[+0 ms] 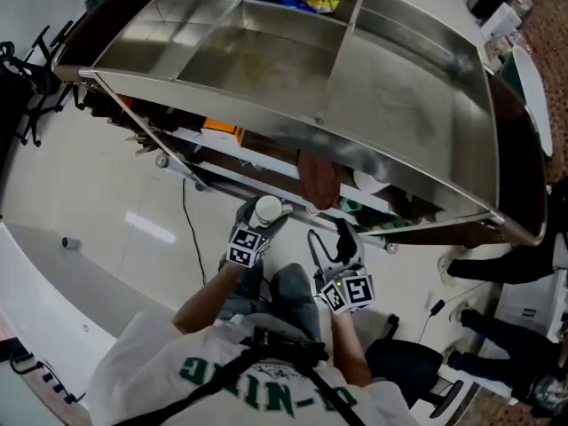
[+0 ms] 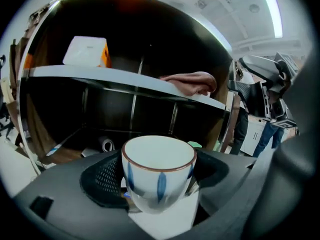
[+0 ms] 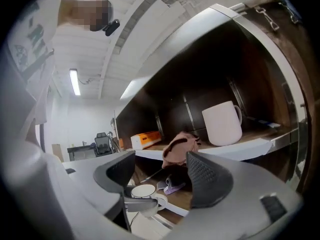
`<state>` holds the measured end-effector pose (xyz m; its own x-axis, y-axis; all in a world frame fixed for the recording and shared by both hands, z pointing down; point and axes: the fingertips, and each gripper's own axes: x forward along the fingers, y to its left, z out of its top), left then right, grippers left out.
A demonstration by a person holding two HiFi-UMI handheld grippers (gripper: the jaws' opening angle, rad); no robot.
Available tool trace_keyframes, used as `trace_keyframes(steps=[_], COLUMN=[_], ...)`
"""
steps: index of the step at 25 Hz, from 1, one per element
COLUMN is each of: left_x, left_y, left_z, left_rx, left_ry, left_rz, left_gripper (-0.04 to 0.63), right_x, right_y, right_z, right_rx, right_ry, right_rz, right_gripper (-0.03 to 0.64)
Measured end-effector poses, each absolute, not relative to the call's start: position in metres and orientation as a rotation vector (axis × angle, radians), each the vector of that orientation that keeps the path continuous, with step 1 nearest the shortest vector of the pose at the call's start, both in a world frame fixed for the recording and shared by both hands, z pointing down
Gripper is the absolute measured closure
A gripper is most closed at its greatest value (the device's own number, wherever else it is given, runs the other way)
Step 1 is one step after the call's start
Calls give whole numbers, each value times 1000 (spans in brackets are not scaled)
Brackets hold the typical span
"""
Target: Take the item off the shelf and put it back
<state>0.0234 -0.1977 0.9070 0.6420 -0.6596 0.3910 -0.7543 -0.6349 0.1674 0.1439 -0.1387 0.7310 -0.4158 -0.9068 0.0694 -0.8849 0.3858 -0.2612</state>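
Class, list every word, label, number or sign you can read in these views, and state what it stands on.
No text reads clearly.
Shirt: green letters, upside down and cut off, not legible.
Marker cubes: black-and-white square patterns, no words.
Orange-and-white box: a faint mark, too small to read.
Cup: blue strokes only, no lettering.

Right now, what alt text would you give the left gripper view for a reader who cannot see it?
The left gripper holds an upright white cup with blue streaks and a brown rim between its closed jaws. Behind it stands a dark shelf unit, with a white-and-orange box and a pinkish cloth on its white shelf.
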Motion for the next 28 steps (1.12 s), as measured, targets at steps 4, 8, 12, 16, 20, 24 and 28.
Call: trace_keyframes(steps=[4, 8, 12, 16, 20, 24, 28], left_x=[42, 71, 99, 118, 121, 104, 82], left_y=[-235, -278, -322, -347, -348, -336, -288], left_z=[937, 958, 977, 997, 1012, 1011, 951], left_rx=[2593, 2649, 2725, 2690, 2620, 2501, 2524], left_ry=[-1125, -1093, -1116, -1132, -1116, -1121, -1082], left_rz=[396, 399, 387, 382, 412, 430, 458], left_gripper=[213, 213, 213, 213, 210, 41, 43], right_x=[139, 144, 161, 188, 205, 202, 187], right_y=[-151, -156, -157, -148, -131, -121, -115], right_z=[764, 785, 795, 795, 784, 772, 724], right_rx=[-1658, -1678, -1731, -1811, -1874, -1888, -1844], right_ry=[2542, 2526, 2513, 2460, 2418, 2408, 2443], right_rz=[-390, -377, -325, -313, -320, -384, -423], right_gripper=[279, 279, 279, 279, 279, 279, 279])
